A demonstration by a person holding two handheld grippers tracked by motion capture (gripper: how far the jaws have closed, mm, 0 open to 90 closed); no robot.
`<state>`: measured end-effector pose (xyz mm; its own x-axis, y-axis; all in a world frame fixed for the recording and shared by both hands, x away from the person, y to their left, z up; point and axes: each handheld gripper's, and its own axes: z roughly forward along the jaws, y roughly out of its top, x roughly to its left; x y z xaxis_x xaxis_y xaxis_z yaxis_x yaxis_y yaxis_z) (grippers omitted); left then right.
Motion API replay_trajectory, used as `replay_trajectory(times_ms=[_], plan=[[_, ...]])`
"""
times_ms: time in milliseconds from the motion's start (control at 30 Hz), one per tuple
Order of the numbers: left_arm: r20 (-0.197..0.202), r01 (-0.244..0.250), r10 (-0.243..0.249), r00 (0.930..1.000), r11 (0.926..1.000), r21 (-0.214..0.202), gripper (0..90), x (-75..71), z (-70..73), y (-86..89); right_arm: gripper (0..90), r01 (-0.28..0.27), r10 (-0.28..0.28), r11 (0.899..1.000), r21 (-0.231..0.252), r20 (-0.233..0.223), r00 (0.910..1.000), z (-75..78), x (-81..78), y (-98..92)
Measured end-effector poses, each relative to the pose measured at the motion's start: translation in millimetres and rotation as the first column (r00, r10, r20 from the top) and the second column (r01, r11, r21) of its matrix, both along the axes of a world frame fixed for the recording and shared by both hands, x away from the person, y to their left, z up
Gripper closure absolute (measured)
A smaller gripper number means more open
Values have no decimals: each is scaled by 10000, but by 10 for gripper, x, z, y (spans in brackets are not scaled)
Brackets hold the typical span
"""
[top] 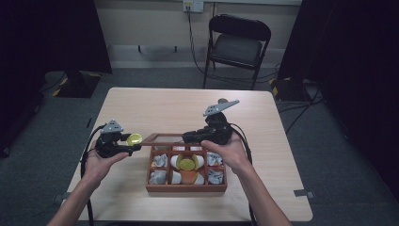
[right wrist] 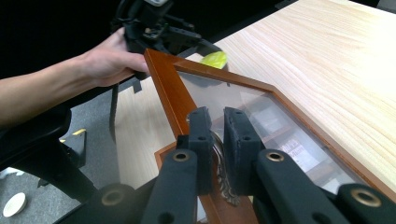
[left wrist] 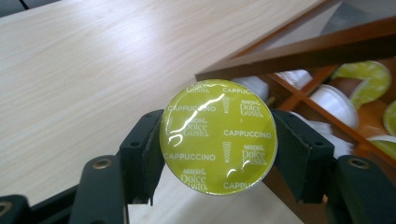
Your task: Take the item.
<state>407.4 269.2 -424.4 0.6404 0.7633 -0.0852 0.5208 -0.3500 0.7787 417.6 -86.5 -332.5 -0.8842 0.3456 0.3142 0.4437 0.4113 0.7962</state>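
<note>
My left gripper (top: 133, 141) is shut on a yellow-green coffee capsule (top: 134, 138) and holds it just left of the box. In the left gripper view its foil top (left wrist: 218, 137), printed "Cappuccino", faces the camera between the two pads. A wooden compartment box (top: 186, 188) sits near the table's front, its glass-paned lid (top: 162, 138) raised. At the lid's front edge my right gripper (top: 187, 137) is shut on the wooden frame (right wrist: 168, 88), jaws (right wrist: 219, 140) closed by a small metal clasp. Beyond the lid's far corner in that view is the capsule (right wrist: 215, 59).
The box's compartments hold white capsules (top: 175, 161), a yellow-green one (top: 187, 164) and pale wrapped packets (top: 158, 177). The light wooden table (top: 179, 108) stretches bare behind the box. Past the far edge stands a black folding chair (top: 237, 44), with cables on the floor.
</note>
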Motion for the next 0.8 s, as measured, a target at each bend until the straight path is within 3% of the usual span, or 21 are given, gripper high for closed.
replay_trajectory(times_ms=[133, 467, 800], plan=[[-343, -203, 206, 9992, 9998, 85, 381, 99, -156, 27, 819, -4, 4, 10000, 0, -4, 10000, -1, 0, 0], [-938, -450, 480, 9944, 9984, 334, 381, 172, -421, 77, 818, -7, 7, 10000, 10, 16, 10000, -2, -3, 0], [-1127, -215, 285, 9932, 9978, 634, 381, 206, -544, 16, 818, -22, 22, 10000, 4, -2, 10000, -5, -6, 0]])
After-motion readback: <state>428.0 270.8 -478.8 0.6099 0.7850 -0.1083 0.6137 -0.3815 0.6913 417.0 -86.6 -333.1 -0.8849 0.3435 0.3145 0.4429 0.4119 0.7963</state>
